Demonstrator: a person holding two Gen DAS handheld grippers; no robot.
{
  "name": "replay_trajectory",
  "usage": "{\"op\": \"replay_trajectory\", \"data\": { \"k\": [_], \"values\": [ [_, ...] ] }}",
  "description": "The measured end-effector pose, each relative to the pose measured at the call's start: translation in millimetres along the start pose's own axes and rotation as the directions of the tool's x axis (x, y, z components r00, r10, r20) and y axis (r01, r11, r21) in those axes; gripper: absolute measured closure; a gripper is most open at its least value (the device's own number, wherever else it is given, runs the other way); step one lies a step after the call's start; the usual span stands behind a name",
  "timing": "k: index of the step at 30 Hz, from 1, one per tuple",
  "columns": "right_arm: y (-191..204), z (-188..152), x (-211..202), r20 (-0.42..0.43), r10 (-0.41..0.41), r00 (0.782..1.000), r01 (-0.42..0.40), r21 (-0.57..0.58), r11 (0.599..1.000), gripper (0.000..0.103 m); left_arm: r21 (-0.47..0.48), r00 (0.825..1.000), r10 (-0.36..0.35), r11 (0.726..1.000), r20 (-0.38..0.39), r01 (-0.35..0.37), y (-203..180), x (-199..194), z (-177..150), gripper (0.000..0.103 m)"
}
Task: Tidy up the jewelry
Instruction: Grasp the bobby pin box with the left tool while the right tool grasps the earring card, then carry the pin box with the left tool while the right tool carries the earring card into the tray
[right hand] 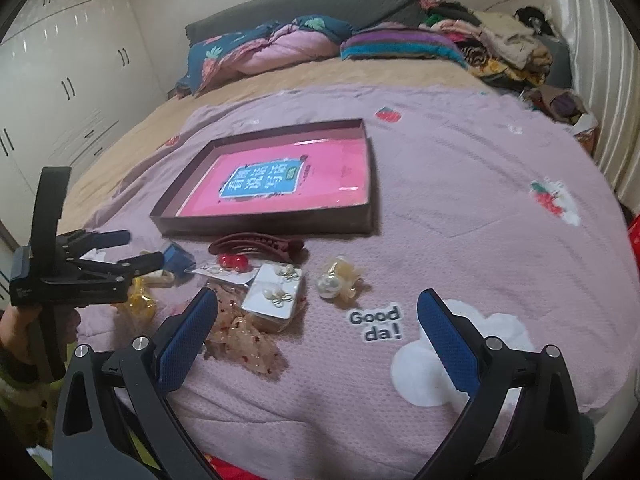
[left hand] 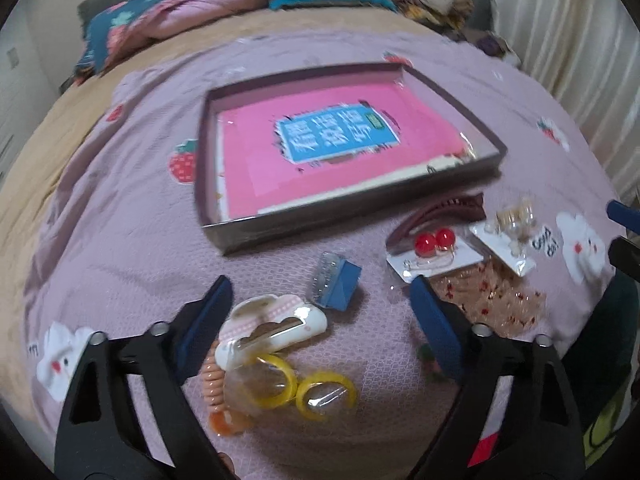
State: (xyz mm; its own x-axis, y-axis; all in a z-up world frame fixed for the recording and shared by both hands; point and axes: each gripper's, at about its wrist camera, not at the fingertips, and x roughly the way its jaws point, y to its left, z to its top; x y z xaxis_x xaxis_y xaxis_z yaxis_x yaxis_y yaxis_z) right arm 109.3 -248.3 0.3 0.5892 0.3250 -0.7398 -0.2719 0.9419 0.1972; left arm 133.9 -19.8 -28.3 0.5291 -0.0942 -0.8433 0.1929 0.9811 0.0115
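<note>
Pink bedding with strawberry and rabbit prints (right hand: 460,208) covers a bed, and all the jewelry lies on it. Seen from the right wrist camera, the pieces make a loose group at about 9 o'clock from the picture's centre, just in front of a shallow dark tray (right hand: 362,216). A pink book with a blue label (right hand: 276,184) lies flat inside the tray.

Closest to the tray is a dark red hair claw (right hand: 256,245). Touching its near side is a card with two red balls (right hand: 232,262), and beside that, toward 3 o'clock, a white card with pearl clips (right hand: 276,294). A pearl and gold hair piece (right hand: 338,278) lies a little apart, further toward 3 o'clock. A sheer beige scrunchie with red dots (right hand: 244,334) lies partly under the white card, at its 6 o'clock side.

In the left wrist view, a small blue box (left hand: 334,282) stands between the tray and a white cloud-shaped clip (left hand: 272,326). Below the clip, at 6 o'clock, lie yellow rings in clear wrap (left hand: 304,394) and an orange spiral hair tie (left hand: 218,396), all touching or overlapping.

The left gripper (left hand: 320,320) hangs over the cloud clip with its jaws wide apart, and the blue pads (left hand: 208,320) touch nothing. The right gripper (right hand: 316,336) is also spread wide and empty, above the words "Good da!" (right hand: 374,326). A hand (right hand: 16,328) holds the left gripper's handle at the 9 o'clock edge.
</note>
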Motion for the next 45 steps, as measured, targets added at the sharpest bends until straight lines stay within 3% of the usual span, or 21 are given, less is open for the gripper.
{"op": "replay_trajectory", "data": {
  "k": [7, 10, 13, 17, 23, 27, 38, 45],
  "values": [
    [9.3, -3.0, 39.6, -0.111, 0.068, 0.991, -0.066, 0.024, 0.998, 0.004, 0.047, 0.998, -0.045, 0.998, -0.043, 0.047, -6.1, 14.7, -0.2, 0.041],
    [9.8, -2.7, 56.0, -0.144, 0.093, 0.985, -0.086, 0.057, 0.995, 0.005, 0.051, 0.996, -0.063, 0.997, -0.058, 0.066, -7.7, 22.2, -1.6, 0.052],
    [10.7, -2.5, 69.7, -0.177, 0.126, 0.976, -0.113, 0.082, 0.99, 0.02, 0.035, 0.996, -0.076, 0.996, -0.054, 0.078, -5.3, 26.8, -0.1, 0.062],
    [11.1, -3.2, 84.2, -0.208, 0.143, 0.968, -0.124, 0.099, 0.987, 0.033, 0.021, 0.994, -0.099, 0.995, -0.042, 0.1, -1.5, 29.1, 4.0, 0.077],
    [16.8, -2.0, 89.9, -0.205, 0.127, 0.97, -0.118, 0.056, 0.991, 0.056, 0.008, 0.993, -0.114, 0.993, -0.022, 0.115, 2.1, 27.0, 6.3, 0.079],
    [17.6, -4.1, 85.5, -0.188, 0.119, 0.975, -0.116, 0.027, 0.993, 0.063, -0.008, 0.993, -0.121, 0.993, -0.002, 0.121, 5.7, 20.0, 7.2, 0.08],
    [3.5, -5.7, 43.0, -0.1, 0.148, 0.984, -0.144, 0.051, 0.988, 0.063, -0.075, 0.99, -0.123, 0.989, 0.071, 0.128, 27.7, -9.0, 17.4, 0.08],
    [-15.4, 8.4, 19.0, -0.025, 0.118, 0.993, -0.116, 0.067, 0.991, 0.063, -0.131, 0.987, -0.102, 0.984, 0.123, 0.118, 48.7, -29.1, 28.5, 0.08]
  ]
}}
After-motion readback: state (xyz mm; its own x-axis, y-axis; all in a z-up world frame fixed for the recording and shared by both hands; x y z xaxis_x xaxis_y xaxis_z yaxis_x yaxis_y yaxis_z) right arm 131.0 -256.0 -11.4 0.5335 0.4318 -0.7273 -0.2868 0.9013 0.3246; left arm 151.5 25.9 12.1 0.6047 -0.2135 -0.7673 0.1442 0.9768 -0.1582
